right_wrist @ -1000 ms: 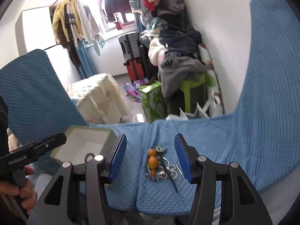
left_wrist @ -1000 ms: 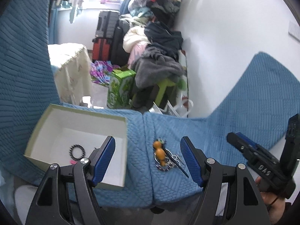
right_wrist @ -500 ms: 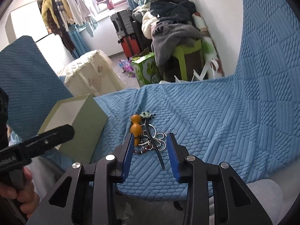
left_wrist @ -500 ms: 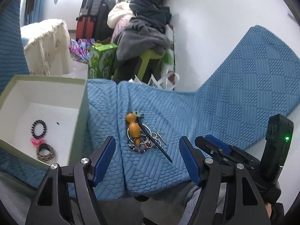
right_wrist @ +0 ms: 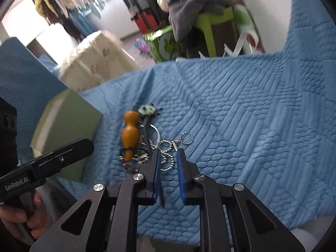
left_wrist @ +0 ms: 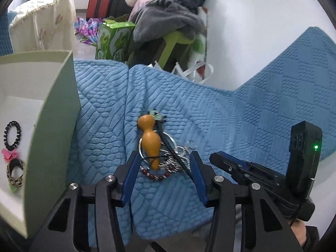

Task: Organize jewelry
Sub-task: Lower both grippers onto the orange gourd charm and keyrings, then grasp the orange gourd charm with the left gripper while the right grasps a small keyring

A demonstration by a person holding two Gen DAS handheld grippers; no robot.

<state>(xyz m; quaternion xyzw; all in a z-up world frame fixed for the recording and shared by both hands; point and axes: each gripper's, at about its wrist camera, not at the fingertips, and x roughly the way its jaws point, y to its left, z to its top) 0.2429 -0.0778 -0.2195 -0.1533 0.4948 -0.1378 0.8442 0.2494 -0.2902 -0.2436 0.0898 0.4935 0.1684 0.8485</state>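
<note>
three pieces boxed, the tangled pile not yet lifted

nearest, the left gripper (left_wrist: 163,161) hangs low over the jewelry pile (left_wrist: 161,157) on the blue quilted cover (left_wrist: 231,115). its jaws have just been closing but stand half spread, one either side of the pile, pressing on nothing. the right gripper (right_wrist: 167,157) has just been closing too; its jaws are nearly together around the ball chain (right_wrist: 167,159), and whether the pads already bite cannot be told.

a little farther lie the orange gourd charm (left_wrist: 149,140), a dark stick (left_wrist: 174,153) across it, red beads (left_wrist: 155,175) and a small key ring (right_wrist: 187,137), all tangled. judging by this, most of the sorting is left.

to the left, the open box (left_wrist: 61,113) already holds a black hair tie (left_wrist: 12,134), a pink bow (left_wrist: 8,154) and a patterned band (left_wrist: 15,169).

hard to read: the box's near corner is cut off, the green trinket (right_wrist: 147,110) past the gourd is blurred, and the pile's strands cannot be told apart.
</note>
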